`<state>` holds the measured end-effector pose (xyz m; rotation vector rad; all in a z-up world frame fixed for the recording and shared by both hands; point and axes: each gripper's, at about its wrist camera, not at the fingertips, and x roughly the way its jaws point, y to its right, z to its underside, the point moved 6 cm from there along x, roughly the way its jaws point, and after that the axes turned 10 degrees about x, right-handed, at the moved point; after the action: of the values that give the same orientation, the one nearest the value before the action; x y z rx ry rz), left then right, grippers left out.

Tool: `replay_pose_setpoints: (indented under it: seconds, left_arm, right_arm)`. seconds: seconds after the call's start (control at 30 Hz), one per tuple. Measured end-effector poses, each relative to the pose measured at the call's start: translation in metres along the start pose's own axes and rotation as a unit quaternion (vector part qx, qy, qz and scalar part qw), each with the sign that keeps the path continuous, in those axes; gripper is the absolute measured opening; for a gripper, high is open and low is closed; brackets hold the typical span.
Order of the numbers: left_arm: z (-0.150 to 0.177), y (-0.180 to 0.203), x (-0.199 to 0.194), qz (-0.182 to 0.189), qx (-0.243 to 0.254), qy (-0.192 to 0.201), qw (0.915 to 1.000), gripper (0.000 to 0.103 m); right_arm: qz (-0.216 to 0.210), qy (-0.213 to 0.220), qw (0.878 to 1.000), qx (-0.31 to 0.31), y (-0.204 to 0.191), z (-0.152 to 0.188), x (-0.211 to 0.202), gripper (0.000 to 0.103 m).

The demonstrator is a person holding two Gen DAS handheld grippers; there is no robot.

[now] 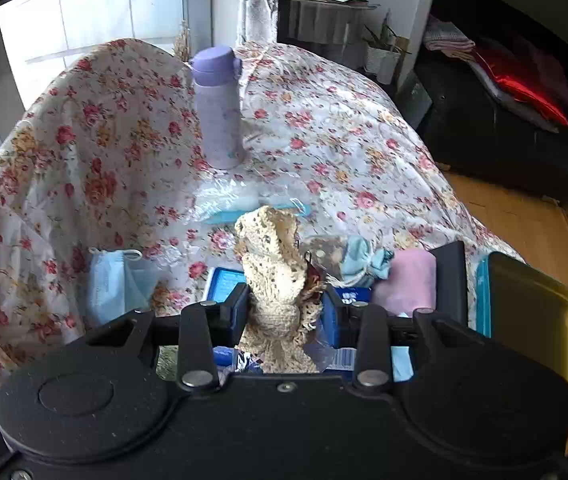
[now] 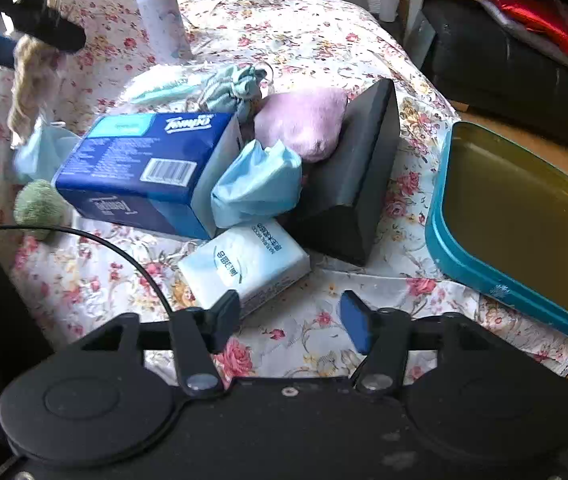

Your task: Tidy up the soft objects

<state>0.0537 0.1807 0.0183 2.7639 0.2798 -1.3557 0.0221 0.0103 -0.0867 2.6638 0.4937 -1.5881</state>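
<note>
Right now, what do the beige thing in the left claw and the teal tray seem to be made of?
The beige thing, clamped in the left claw, looks like crocheted cotton or yarn: open holes, matte, limp folds. The teal tray looks like painted metal: a thin rolled rim and a glossy gold inside, though I cannot rule out plastic.

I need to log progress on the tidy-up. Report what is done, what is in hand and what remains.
Done: nothing visibly sorted; the teal tin stands empty. In hand: the left gripper is shut on the cream crochet piece; the right gripper is open and empty, near the white tissue pack. Left: the blue tissue pack, pink cloth, blue pouch, green ball and face mask lie loose on the floral tablecloth.
</note>
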Motion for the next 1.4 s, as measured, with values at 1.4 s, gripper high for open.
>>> replay_pose_setpoints:
  seconds: [1.4]
  left_arm:
    - [0.022, 0.020, 0.036, 0.005, 0.006, -0.054, 0.9985, 0.038]
  right_arm:
    - [-0.003, 0.128, 0.992, 0.000, 0.023, 0.063, 0.024, 0.103]
